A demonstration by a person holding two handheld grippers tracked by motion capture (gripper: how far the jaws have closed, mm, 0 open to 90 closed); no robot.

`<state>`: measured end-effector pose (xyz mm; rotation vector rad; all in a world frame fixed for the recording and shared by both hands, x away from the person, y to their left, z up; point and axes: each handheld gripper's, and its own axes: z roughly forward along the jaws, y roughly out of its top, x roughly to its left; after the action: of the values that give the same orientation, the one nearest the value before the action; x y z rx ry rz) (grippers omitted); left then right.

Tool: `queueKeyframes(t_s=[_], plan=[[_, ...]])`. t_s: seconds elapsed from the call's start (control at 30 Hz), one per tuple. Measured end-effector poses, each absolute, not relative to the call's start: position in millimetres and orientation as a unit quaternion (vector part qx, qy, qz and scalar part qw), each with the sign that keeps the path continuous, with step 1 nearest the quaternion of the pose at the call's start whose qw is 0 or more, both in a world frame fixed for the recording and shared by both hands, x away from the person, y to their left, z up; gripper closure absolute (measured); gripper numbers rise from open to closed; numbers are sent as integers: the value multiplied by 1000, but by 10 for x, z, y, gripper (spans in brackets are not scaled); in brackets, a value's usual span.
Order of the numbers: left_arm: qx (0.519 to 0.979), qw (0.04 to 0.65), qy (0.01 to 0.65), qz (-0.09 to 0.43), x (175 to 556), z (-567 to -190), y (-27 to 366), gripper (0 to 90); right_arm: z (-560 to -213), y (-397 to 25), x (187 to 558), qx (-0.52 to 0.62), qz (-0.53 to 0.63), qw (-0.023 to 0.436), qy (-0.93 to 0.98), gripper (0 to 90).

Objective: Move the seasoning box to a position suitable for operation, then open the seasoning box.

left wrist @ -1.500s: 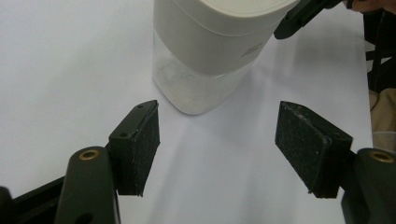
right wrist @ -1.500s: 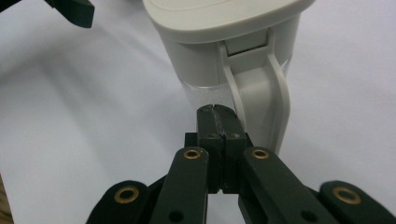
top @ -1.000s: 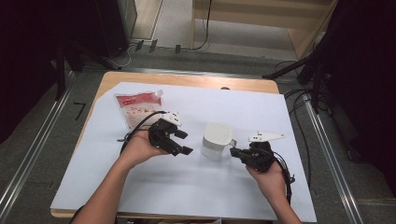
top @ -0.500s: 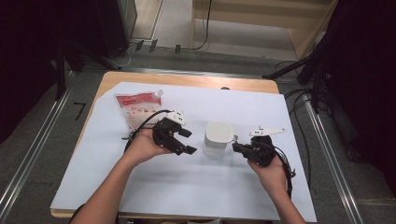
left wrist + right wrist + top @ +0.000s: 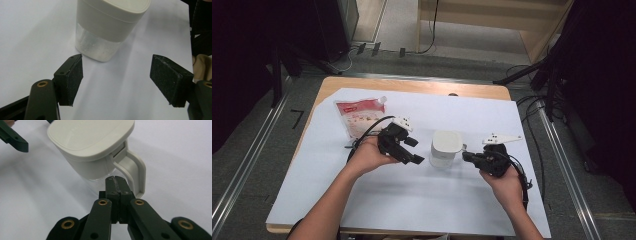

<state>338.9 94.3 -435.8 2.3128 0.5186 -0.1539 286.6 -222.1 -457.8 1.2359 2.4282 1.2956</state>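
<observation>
A small container [image 5: 446,148] with a pale grey lid, a clear lower body and a side handle [image 5: 136,170] stands on the white sheet. My left gripper [image 5: 414,151] is just left of it, open, with nothing between its pads [image 5: 75,75]. In the left gripper view the container [image 5: 110,27] stands a little ahead of the left gripper [image 5: 117,66]. My right gripper [image 5: 467,156] is at the container's right side. In its own view the right gripper [image 5: 116,180] is shut, jaws pressed together, tip right beside the handle and against the container [image 5: 92,147].
A red and white pouch [image 5: 359,115] lies at the back left of the white sheet [image 5: 422,200], which covers most of the wooden table [image 5: 412,86]. A left gripper jaw [image 5: 12,137] shows beyond the container in the right gripper view.
The left gripper has edged slightly right toward the container. The right gripper has shifted a little to the right and away. The container has stayed put.
</observation>
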Motion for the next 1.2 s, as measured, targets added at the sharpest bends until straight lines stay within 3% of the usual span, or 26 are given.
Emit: queueKeyframes(t_s=[0.53, 1.2], plan=[[910, 373, 167, -68, 3532, -4241, 793, 205, -4449, -2351, 3010, 405, 422, 58, 809, 900], [917, 367, 135, -82, 3739, -4400, 551, 186, -4528, -2350, 3102, 414, 424, 48, 804, 900]])
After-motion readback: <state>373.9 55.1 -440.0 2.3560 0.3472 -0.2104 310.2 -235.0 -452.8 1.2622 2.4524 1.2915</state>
